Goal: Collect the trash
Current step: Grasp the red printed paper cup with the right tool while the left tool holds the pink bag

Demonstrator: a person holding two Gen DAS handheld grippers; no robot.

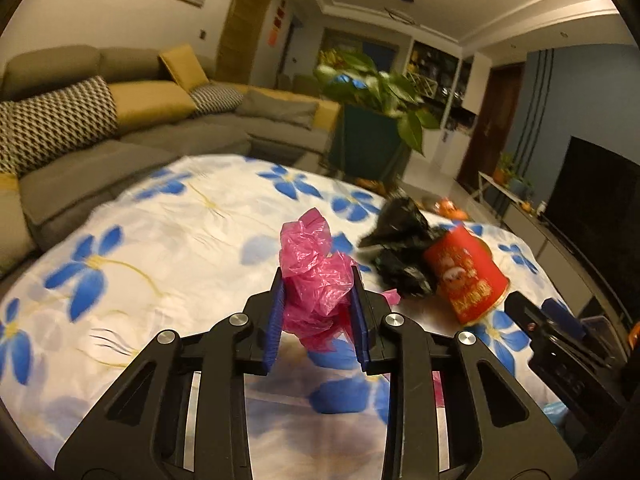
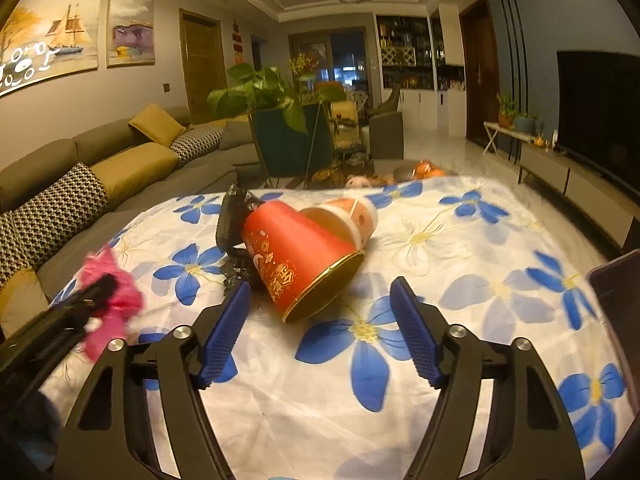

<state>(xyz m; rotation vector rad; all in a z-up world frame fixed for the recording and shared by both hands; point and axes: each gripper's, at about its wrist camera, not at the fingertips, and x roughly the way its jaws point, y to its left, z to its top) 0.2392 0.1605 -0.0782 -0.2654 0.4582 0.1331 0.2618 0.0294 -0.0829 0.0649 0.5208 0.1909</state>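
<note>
My left gripper [image 1: 318, 276] is shut on a crumpled pink plastic bag [image 1: 316, 276], held a little above the flowered tablecloth [image 1: 168, 240]. To its right lie a crumpled black plastic bag [image 1: 400, 244] and a red paper cup [image 1: 466, 276] on its side. In the right wrist view my right gripper [image 2: 320, 292] stands open just in front of the red cup [image 2: 296, 260], whose gold-rimmed mouth faces me. A second orange-and-white cup [image 2: 348, 216] lies behind it, with the black bag [image 2: 234, 216] on the left. The left gripper [image 2: 96, 292] with the pink bag [image 2: 116, 300] shows at the left edge.
The tablecloth [image 2: 480, 320] is white with blue flowers. A grey sofa with cushions [image 1: 120, 120] runs along the left. A potted plant [image 2: 272, 92] stands beyond the table's far edge. A dark object [image 2: 624, 312] sits at the table's right edge, a TV [image 2: 600, 112] beyond.
</note>
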